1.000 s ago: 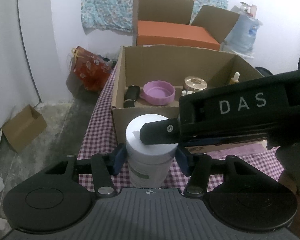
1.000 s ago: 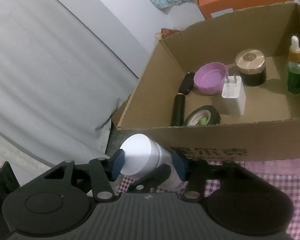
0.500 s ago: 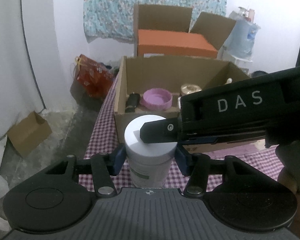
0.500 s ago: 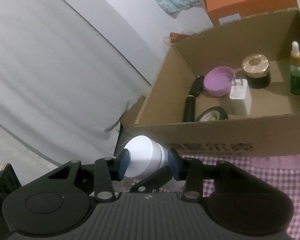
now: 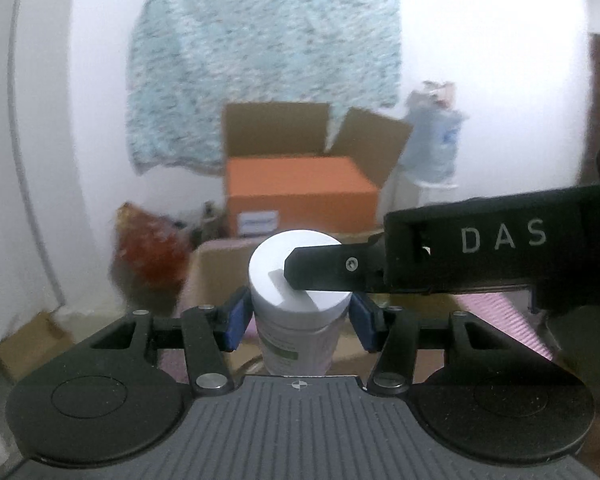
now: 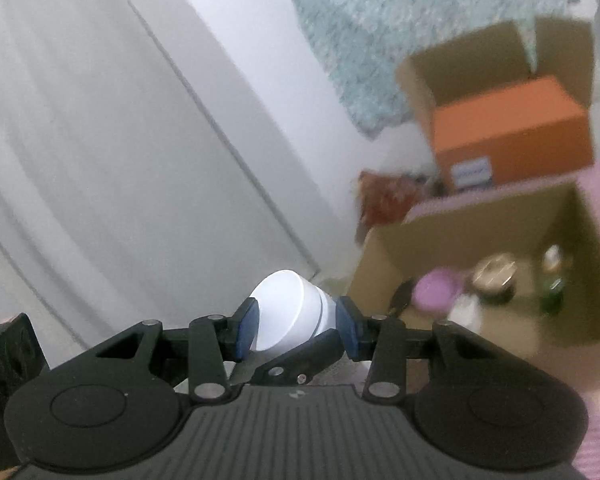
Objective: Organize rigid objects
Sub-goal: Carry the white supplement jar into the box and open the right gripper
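A white plastic jar (image 5: 297, 308) with a white lid is held in the air between both grippers. My left gripper (image 5: 297, 318) is shut on its body, blue pads on either side. My right gripper (image 6: 295, 326) is shut on the lid end of the jar (image 6: 289, 312); its black finger crosses the lid in the left wrist view (image 5: 328, 270). The open cardboard box (image 6: 480, 248) lies ahead to the right, blurred, holding a purple bowl (image 6: 434, 294), a gold-lidded jar (image 6: 496, 278), a green dropper bottle (image 6: 552, 292) and a white block.
A second carton with an orange box (image 5: 300, 196) stands behind. A red bag (image 5: 147, 248) lies on the floor at left, a small carton (image 5: 31, 340) lower left. The table has a purple checked cloth (image 5: 496, 316). A water jug (image 5: 434, 148) stands at back right.
Both grippers have lifted the jar up and tilted back; the box has dropped low in both views, which are now blurred by motion. Both grips remain shut.
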Available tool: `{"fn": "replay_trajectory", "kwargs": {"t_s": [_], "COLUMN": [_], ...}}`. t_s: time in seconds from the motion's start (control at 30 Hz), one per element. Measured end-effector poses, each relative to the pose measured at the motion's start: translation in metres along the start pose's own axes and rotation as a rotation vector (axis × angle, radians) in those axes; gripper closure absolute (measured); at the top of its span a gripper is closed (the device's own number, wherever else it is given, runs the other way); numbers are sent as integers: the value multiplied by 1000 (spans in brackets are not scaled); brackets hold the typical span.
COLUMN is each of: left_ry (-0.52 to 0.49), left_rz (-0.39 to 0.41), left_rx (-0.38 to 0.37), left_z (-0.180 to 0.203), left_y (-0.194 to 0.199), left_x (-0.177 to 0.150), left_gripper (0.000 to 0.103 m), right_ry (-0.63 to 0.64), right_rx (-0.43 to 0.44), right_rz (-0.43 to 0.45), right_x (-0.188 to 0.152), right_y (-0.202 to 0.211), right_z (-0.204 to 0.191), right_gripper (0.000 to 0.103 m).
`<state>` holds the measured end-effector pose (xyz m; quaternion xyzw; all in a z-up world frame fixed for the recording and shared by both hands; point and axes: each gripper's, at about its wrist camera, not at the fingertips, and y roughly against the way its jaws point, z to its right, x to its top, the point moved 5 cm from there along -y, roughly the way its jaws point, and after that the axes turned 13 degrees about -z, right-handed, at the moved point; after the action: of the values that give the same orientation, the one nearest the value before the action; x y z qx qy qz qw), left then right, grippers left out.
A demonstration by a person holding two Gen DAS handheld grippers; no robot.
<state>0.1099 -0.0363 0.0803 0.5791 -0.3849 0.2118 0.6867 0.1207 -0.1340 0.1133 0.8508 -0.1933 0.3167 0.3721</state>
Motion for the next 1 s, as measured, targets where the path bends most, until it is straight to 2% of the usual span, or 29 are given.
{"fn": "replay_trajectory", "kwargs": {"t_s": [0.2,0.33,0.63,0.9,1.0], "left_ry": [-29,-42,-19,-28,-32], "left_rz": [-25,-92,-246,-328,-349], "left_rx": [-136,-175,-200,-183,-177], "left_z": [31,50,54,58,59], "left_y": [-44,-84,-139,-160,-166], "left_x": [28,30,7,-5,-6], "left_gripper": [50,50,50,50,50], "right_ry": [-68,-129,-230,-263,-235], "right_rx": [-73,-107,-107,-100,-114], "right_rz": [47,35,-50,-99,-108], "right_x": [23,26,14,-1,-3], "right_y": [16,2,-38,-55,-56], "right_z": [51,94,159,179,180], "right_gripper": [57,57,57,59,59]}}
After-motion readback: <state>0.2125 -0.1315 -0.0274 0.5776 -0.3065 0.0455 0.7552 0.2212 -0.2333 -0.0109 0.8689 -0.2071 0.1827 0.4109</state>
